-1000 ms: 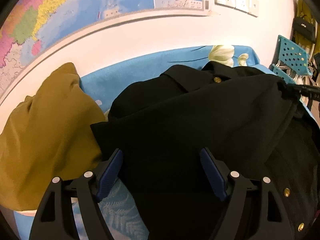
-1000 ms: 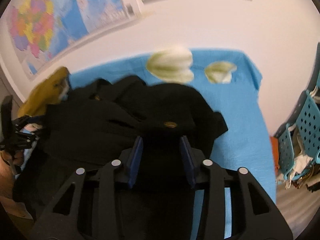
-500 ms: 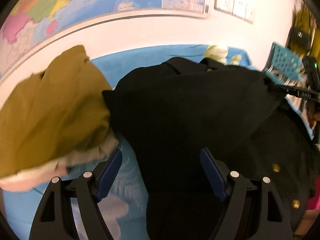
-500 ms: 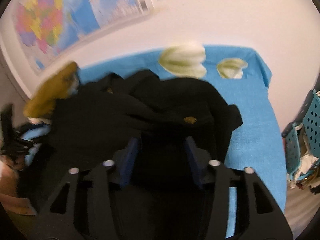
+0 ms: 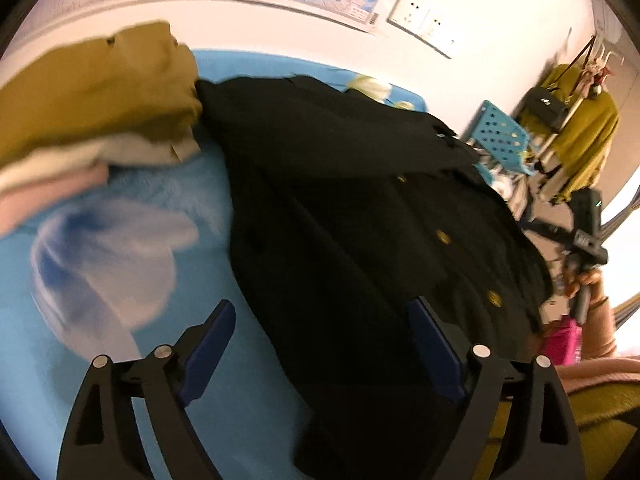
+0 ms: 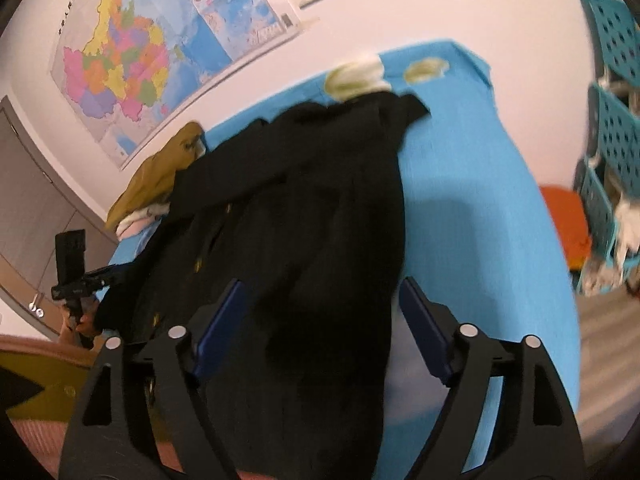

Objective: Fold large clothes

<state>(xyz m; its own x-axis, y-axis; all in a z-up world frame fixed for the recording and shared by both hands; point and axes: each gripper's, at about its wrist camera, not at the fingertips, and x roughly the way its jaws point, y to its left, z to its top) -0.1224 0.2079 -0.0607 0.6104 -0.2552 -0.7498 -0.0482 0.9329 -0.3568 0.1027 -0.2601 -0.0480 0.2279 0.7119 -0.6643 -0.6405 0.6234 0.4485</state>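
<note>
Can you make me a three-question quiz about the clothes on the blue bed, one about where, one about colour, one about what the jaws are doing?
1. Where does the mustard-yellow folded garment lie?
A. left of the black buttoned coat
B. on the teal plastic shelf
C. on the floor

2. What colour are the round buttons on the black buttoned coat?
A. white
B. gold
C. red

3. How do the jaws of the right gripper stand?
A. clamped on the coat
B. spread apart over the coat
C. gripping a pillow

Answers:
1 A: in the left wrist view it sits on the blue bedsheet beside the coat's left edge.
2 B: they glint gold down the coat's front.
3 B: the blue pads stand wide and are opening, with the cloth below, not pinched.
</note>
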